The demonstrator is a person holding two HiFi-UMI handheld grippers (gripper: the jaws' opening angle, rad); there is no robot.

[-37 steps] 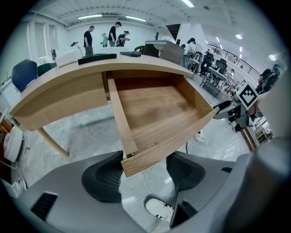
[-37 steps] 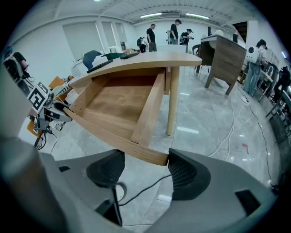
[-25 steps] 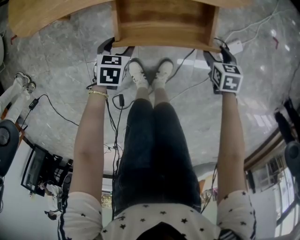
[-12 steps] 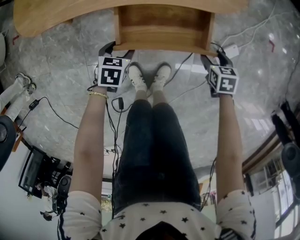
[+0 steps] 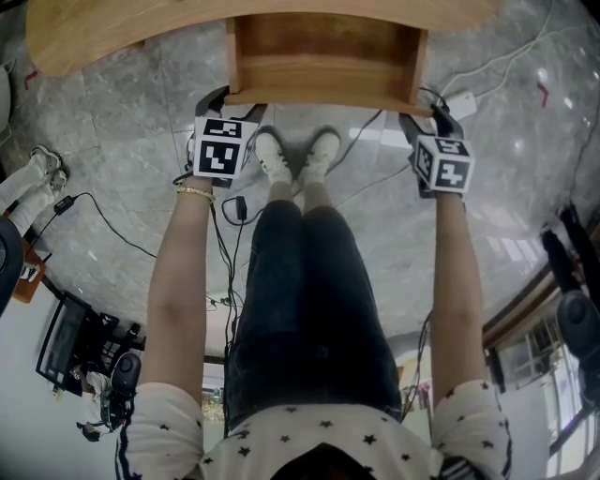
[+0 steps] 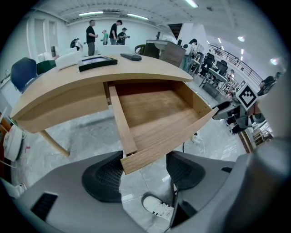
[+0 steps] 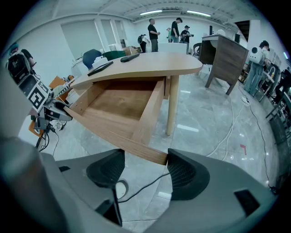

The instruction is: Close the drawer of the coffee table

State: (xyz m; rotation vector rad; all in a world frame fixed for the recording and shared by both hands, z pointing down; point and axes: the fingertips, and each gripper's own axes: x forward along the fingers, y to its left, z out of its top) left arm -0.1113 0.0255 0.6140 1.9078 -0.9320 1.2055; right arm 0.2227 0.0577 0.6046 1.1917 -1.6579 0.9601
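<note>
Closing a coffee-table drawer, early stage. The left hand-held gripper (image 5: 230, 101) (image 6: 138, 175) is released, jaws apart, with the left corner of the front panel (image 6: 173, 136) just ahead of it and between its jaws. The drawer (image 5: 323, 56) (image 6: 154, 109) (image 7: 120, 102) spans the gap between the two tools, empty and drawn well out from under the tabletop (image 5: 112, 28). The right hand-held gripper (image 5: 427, 103) (image 7: 143, 170) is likewise released, the panel's right corner against or just beside its right jaw. Judged progress: both tools are posted at the front, but the push inward is not yet made and the whole travel remains.
</note>
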